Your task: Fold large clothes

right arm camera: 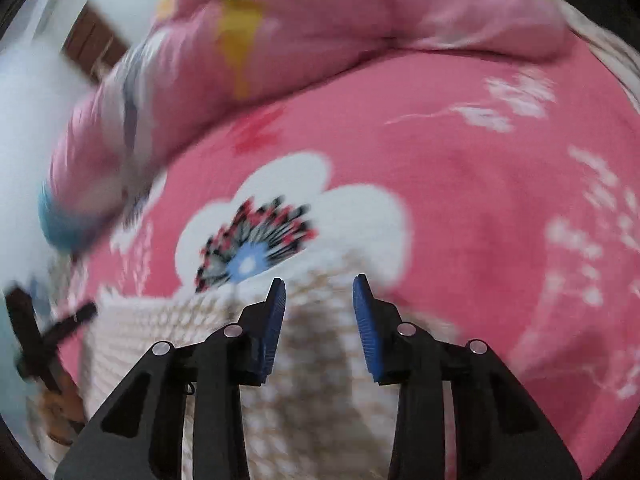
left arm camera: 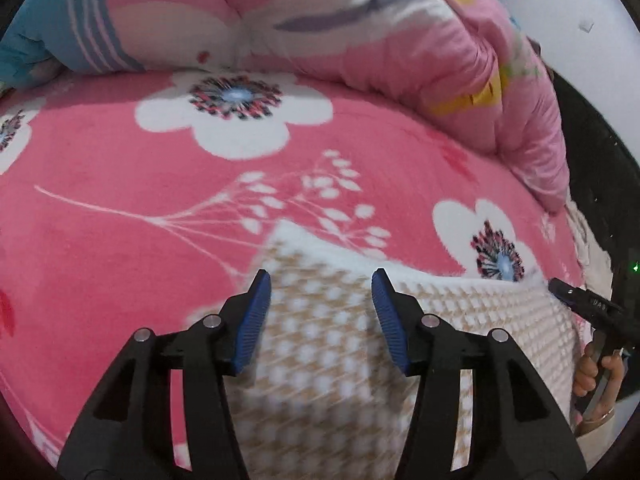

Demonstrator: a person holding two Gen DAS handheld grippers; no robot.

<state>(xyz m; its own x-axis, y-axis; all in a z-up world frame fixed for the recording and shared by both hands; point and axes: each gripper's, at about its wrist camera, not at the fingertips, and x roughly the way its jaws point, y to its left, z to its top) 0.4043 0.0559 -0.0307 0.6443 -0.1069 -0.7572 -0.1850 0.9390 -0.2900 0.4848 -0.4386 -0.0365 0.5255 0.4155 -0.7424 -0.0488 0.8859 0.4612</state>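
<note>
The knit [left arm camera: 320,360], a cream-and-tan checked garment, lies on the pink flowered blanket [left arm camera: 120,200] of the bed, its far edge just short of the blanket's white flower [right arm camera: 292,216]. It rests flat there, most likely because a soft, wide surface lets a large piece be spread and creased without sliding off.

Both tongs hang over that far edge of the knit, one toward each end of it, which suits taking or letting go of two corners together so the fold stays square.

The left tongs [left arm camera: 320,292] stand partly open; knit shows in the gap between the blue pads [left arm camera: 256,320], but they do not press on it, so nothing is held. The right tongs [right arm camera: 319,300] are also partly open, somewhat narrower, again over the knit with no grip on it.

Both point steeply down at the knit. In the left view the right tongs show at the knit's right end, with the person's hand [left arm camera: 596,372] wrapped around the handle below. A pink quilt [left arm camera: 360,40] is bunched beyond the knit, well apart from it. The right view is blurred.
</note>
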